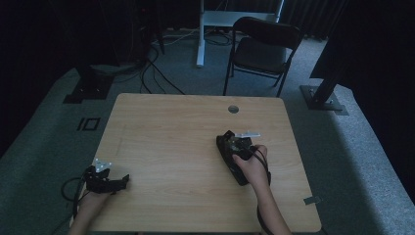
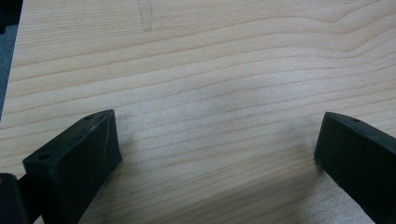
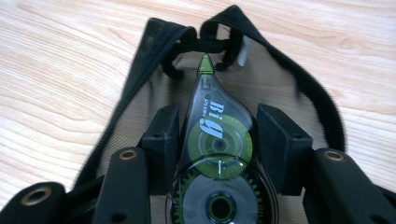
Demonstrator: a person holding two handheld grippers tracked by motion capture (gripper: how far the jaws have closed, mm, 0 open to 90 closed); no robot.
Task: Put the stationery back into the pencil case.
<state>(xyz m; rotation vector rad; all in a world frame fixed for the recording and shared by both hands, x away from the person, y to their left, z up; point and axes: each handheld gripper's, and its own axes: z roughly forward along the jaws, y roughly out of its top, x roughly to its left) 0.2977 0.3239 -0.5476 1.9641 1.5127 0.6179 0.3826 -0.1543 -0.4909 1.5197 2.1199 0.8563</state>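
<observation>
My right gripper [image 3: 217, 119] is shut on a clear correction tape dispenser [image 3: 212, 93] with green wheels, its green tip pointing away from me. The dispenser hangs over the open mouth of a black mesh zip pouch [image 3: 154, 46] lying on the wooden table [image 3: 56, 70]. From above, the right gripper [image 1: 229, 140] sits right of the table's middle with the pouch [image 1: 239, 176] under the hand. My left gripper [image 1: 122, 182] rests at the table's front left; its jaws stand wide apart [image 2: 217, 140] over bare wood [image 2: 210, 60], nothing between them.
A round cable hole [image 1: 233, 108] is in the table near its far edge. Behind the table stand a black folding chair [image 1: 262, 46] and a white desk leg [image 1: 200, 34]. Cables [image 1: 151, 73] run over the grey carpet at the back left.
</observation>
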